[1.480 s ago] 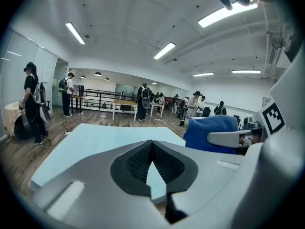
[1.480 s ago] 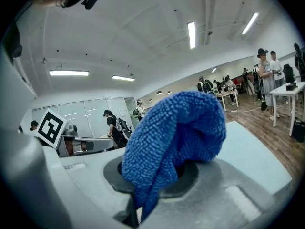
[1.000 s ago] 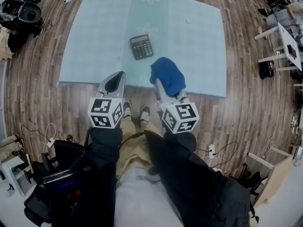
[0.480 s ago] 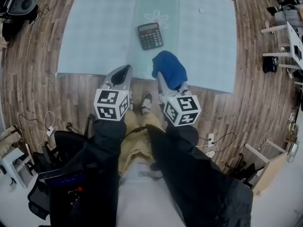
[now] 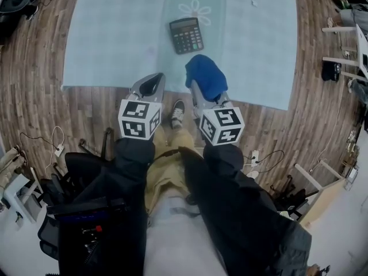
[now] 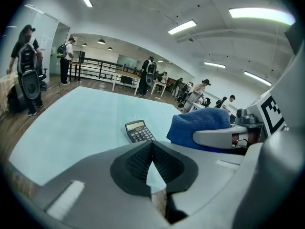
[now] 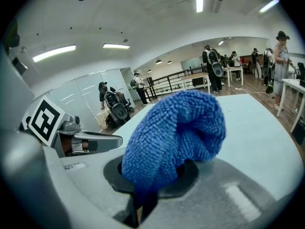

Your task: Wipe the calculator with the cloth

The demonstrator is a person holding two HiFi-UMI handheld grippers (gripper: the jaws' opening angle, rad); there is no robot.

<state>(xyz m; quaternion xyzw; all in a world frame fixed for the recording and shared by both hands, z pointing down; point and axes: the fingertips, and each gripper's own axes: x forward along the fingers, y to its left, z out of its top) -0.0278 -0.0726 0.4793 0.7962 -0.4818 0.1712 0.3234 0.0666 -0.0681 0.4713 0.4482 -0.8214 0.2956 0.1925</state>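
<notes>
Approach: we hold cloth (image 5: 205,76) pinched in right gripper (image 7: 143,194); left gripper (image 6: 152,149) closed, empty. Next: lower cloth onto calculator (image 5: 186,35).

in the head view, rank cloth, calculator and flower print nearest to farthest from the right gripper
1. blue cloth, clamped in the right gripper
2. calculator, ahead on the mat
3. flower print, beyond the calculator

Cloth (image 5: 205,76): blue, fuzzy looped pile, matt. Calculator (image 5: 186,35): dark matt plastic. Mat (image 5: 115,33) under it: pale, smooth, low sheen. Floor (image 5: 34,96) round mat: wood-grain planks. Left hand-held gripper (image 6: 151,144): smooth grey plastic, black ribbed pads (image 6: 136,165).
</notes>
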